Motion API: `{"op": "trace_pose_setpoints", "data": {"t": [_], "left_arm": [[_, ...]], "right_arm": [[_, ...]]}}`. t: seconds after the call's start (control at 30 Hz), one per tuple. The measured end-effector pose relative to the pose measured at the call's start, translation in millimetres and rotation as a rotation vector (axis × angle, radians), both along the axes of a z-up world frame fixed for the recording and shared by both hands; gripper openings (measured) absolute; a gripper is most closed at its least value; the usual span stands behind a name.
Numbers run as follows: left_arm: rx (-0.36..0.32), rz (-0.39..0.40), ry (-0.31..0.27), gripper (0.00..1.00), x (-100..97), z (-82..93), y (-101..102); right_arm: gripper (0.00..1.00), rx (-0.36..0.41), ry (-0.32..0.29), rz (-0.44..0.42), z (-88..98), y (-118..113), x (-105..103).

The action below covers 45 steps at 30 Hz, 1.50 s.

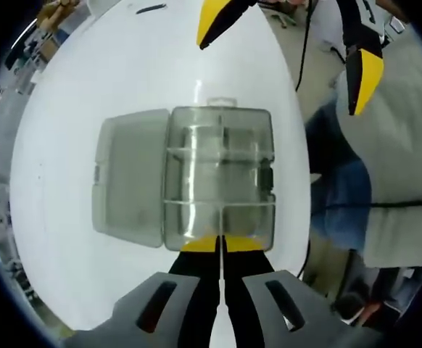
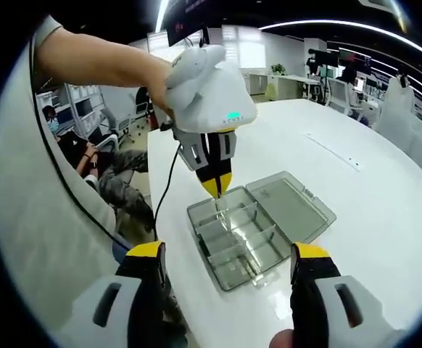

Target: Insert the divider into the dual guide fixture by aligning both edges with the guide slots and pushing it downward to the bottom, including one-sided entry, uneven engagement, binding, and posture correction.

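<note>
The clear plastic box [image 1: 220, 177] sat on the white table [image 1: 73, 87], lid [image 1: 130, 176] swung fully open and lying flat beside the tray; inside the tray, thin clear partitions [image 1: 218, 151] ran across and split it into compartments.

Over in the left gripper view, the left gripper [image 1: 220, 243] was right at the near wall of the box, yellow tips pressed nearly together with only a sliver between them; a thin clear divider [image 1: 219, 230] stood in that sliver, edge-on, reaching over the near wall into the tray; whether its edges sat in the guide slots could not be told from here. Beyond the box, the right gripper [image 1: 291, 51] hung above the table, its two yellow-tipped jaws spread well apart and holding nothing.

From the right gripper view, the left gripper [image 2: 217, 187] pointed straight down onto the box [image 2: 258, 228], at the tray's end away from the lid [image 2: 291, 206], tips pinched on the divider [image 2: 217, 205], a hand [image 2: 164, 76] gripping its white housing from above; the right gripper [image 2: 228, 270] sat nearer than the box, jaws wide, empty, the box between them and beyond.
</note>
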State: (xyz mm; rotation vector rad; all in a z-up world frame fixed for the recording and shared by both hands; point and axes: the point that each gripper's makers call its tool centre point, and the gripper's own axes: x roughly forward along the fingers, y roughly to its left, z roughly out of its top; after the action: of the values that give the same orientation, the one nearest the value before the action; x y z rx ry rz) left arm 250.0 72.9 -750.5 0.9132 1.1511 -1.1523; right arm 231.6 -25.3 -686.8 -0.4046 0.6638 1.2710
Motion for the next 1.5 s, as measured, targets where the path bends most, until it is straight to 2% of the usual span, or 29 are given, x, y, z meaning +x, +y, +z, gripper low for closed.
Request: {"op": "trace_pose_setpoints", "data": {"t": [0.3, 1.5], "left_arm": [[0.006, -0.018, -0.001, 0.0, 0.8, -4.5, 0], [-0.001, -0.008, 0.02, 0.0, 0.8, -18.5, 0]], "right_arm": [[0.68, -0.001, 0.002, -0.006, 0.1, -3, -1], [0.68, 0.0, 0.003, -0.012, -0.7, -7, -1]]}}
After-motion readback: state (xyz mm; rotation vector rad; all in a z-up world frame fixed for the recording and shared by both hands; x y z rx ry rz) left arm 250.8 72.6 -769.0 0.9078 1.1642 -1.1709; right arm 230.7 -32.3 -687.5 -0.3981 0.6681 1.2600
